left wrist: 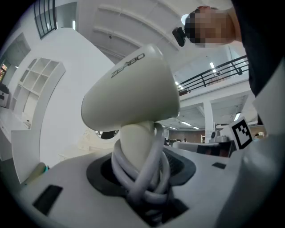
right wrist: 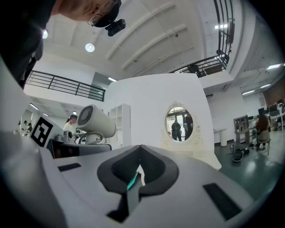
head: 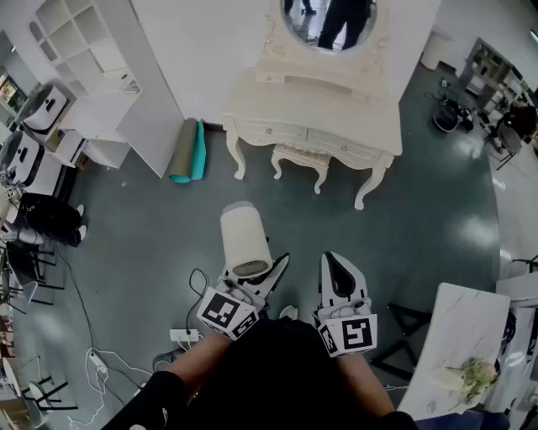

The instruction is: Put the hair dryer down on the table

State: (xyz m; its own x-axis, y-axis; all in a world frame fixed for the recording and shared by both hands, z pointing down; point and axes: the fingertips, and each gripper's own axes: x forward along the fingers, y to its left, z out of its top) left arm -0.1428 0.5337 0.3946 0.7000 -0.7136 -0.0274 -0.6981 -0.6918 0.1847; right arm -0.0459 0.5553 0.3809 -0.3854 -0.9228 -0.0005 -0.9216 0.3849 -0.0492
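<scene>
The cream hair dryer stands upright in the air, its grey cord wound round the handle. My left gripper is shut on that wrapped handle, with the dryer's head above the jaws. The right gripper view shows the dryer off to the left. My right gripper is held beside it, about level, shut with nothing in it. The white dressing table with an oval mirror stands ahead across the floor.
A small stool sits under the dressing table. Two rolled mats lean at a white partition. A power strip and cables lie on the floor at my left. A marble-topped table with flowers stands at the lower right.
</scene>
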